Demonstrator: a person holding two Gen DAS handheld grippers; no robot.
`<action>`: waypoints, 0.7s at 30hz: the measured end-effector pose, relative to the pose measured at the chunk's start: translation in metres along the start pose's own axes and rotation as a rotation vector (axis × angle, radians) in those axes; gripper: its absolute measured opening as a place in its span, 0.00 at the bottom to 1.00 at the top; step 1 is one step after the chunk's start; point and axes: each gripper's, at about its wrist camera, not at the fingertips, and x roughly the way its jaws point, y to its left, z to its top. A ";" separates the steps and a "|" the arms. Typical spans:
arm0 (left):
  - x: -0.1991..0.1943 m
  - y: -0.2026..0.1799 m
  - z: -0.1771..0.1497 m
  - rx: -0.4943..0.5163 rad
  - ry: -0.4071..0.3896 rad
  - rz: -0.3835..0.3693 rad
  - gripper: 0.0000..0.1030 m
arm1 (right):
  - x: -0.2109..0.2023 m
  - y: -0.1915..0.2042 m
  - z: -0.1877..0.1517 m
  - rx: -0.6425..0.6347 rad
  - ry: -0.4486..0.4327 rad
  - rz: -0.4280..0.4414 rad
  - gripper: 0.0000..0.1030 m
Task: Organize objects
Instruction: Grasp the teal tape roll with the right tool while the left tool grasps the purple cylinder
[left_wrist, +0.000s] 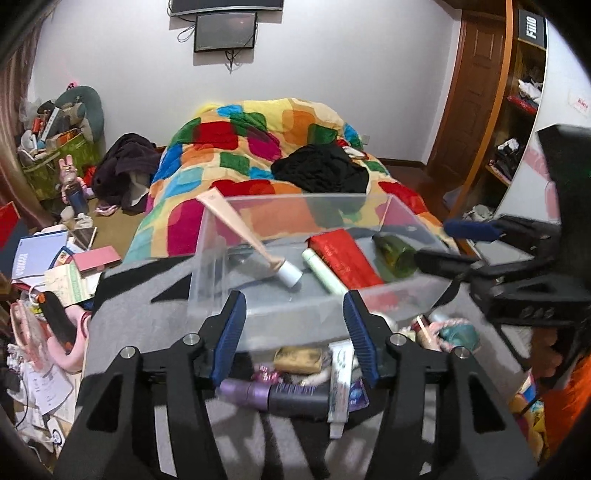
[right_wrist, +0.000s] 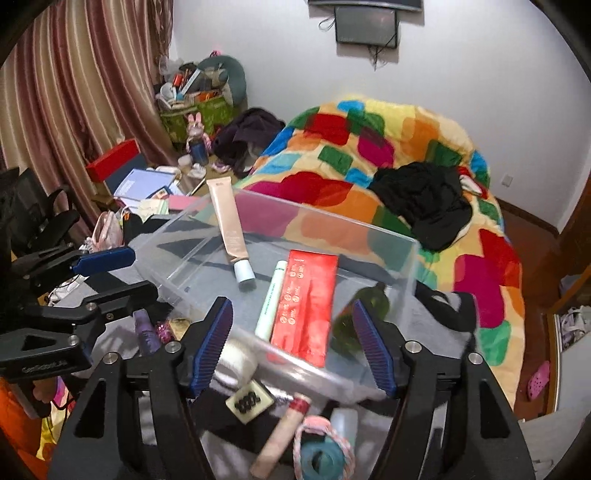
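Observation:
A clear plastic bin (left_wrist: 295, 197) (right_wrist: 332, 218) stands on grey cloth. In it lie a beige tube with a white cap (left_wrist: 236, 232) (right_wrist: 227, 218), a pale green tube (left_wrist: 325, 273) (right_wrist: 273, 302), a red packet (left_wrist: 343, 258) (right_wrist: 306, 302) and a green bottle (left_wrist: 395, 254) (right_wrist: 373, 299). My left gripper (left_wrist: 293, 306) (right_wrist: 125, 275) hovers open before the bin's near wall, nothing pressed between its blue pads. My right gripper (right_wrist: 291, 314) (left_wrist: 454, 245) is open too, at the bin's right front. Loose items lie below: a purple bottle (left_wrist: 251, 391) (right_wrist: 146, 332), a toothpaste tube (left_wrist: 341, 376), a teal bottle with pink cord (left_wrist: 458, 332) (right_wrist: 317, 454).
Behind the bin is a bed with a bright patchwork quilt (left_wrist: 258, 147) (right_wrist: 369, 140) and a black garment (left_wrist: 321, 166). Books and papers (left_wrist: 37, 254) crowd the floor on the left. A wooden shelf (left_wrist: 517, 110) stands at the right, a striped curtain (right_wrist: 74, 92) at the left.

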 end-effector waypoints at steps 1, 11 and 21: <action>0.001 0.000 -0.004 -0.004 0.006 0.007 0.59 | -0.004 -0.002 -0.003 0.005 -0.007 -0.004 0.66; 0.037 0.009 -0.046 -0.057 0.130 0.089 0.65 | -0.011 -0.030 -0.065 0.117 0.055 -0.064 0.73; 0.000 0.037 -0.081 -0.108 0.111 0.098 0.68 | -0.005 -0.034 -0.111 0.138 0.105 -0.061 0.72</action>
